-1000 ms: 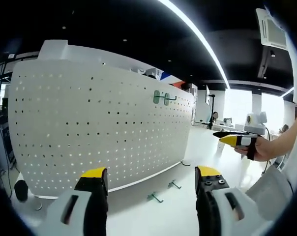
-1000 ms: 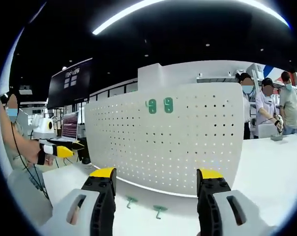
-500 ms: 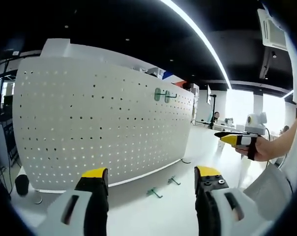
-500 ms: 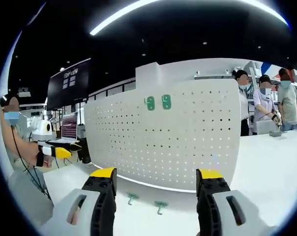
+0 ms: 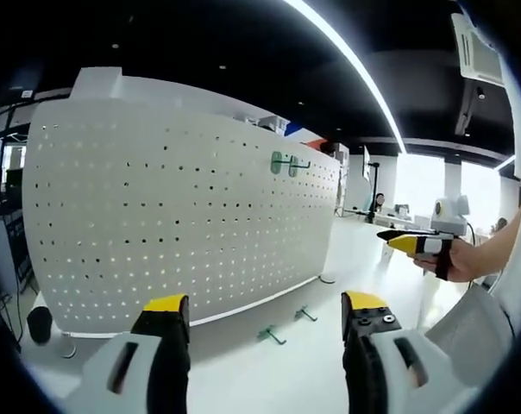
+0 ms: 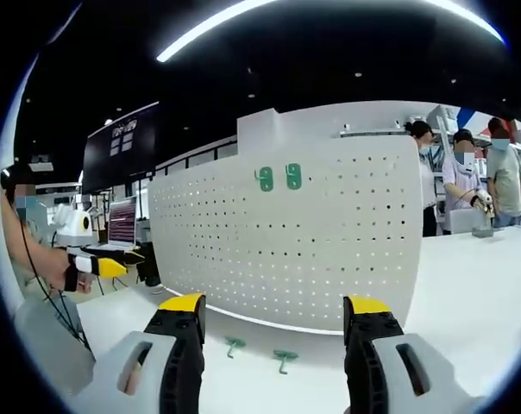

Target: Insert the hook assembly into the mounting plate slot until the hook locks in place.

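Note:
A white pegboard mounting plate stands upright on the white table. Two green hooks hang on it near its top. Two more green hooks lie loose on the table at its foot. My left gripper is open and empty, well short of the loose hooks. My right gripper is open and empty too, just short of the loose hooks. The right gripper also appears held in a hand at the right of the left gripper view, and the left gripper at the left of the right gripper view.
The white table runs off to the right of the pegboard. Several people stand behind it at the far right. A monitor and a laptop are at the back left. A person's forearm is at the right.
Both views have shifted slightly as the hands drifted; the pegboard and hooks have not moved. Both grippers stay open.

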{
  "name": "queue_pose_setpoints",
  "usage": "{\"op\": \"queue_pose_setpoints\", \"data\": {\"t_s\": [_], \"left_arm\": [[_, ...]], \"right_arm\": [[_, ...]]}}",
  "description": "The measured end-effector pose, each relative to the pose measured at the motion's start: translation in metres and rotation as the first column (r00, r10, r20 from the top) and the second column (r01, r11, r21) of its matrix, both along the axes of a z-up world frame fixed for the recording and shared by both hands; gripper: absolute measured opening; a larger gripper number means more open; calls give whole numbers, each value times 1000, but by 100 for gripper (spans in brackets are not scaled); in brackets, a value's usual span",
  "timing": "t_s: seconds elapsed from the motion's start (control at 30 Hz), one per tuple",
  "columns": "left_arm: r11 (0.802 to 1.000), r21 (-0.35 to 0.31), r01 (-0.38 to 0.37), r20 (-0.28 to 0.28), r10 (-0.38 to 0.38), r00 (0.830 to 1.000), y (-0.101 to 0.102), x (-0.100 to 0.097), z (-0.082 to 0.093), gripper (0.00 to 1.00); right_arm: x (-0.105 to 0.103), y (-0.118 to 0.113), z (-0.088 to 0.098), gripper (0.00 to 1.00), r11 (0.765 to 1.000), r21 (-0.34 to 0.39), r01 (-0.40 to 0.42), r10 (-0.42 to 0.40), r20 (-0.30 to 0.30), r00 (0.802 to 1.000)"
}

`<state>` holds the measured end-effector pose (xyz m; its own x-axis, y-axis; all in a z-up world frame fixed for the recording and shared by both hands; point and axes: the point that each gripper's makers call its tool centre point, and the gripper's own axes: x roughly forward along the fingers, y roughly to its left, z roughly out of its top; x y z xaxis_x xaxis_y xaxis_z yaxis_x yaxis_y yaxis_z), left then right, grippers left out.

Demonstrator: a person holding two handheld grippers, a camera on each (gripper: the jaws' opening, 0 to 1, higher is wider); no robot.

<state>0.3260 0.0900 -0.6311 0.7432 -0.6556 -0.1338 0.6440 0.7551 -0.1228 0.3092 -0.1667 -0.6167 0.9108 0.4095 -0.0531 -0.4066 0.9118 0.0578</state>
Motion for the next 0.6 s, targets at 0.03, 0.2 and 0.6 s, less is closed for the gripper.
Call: {"op": "queue_pose_setpoints", "data": {"t_s": [0.03, 0.2, 0.6], "left_arm": [[1000, 11, 3, 6, -3, 1000, 0, 2, 1, 74], [999, 22, 27, 1, -27, 1000, -2, 9, 3, 73], [957, 182, 226, -110, -208, 972, -27, 14, -18, 72]], "right_arm": [[0, 0, 1, 63, 1000, 0, 1, -1, 2, 1000], [1, 0, 3, 63, 1000, 4, 0, 0, 9, 1000], [-3, -1, 0, 63, 1000, 4, 2, -2, 8, 1000]]}}
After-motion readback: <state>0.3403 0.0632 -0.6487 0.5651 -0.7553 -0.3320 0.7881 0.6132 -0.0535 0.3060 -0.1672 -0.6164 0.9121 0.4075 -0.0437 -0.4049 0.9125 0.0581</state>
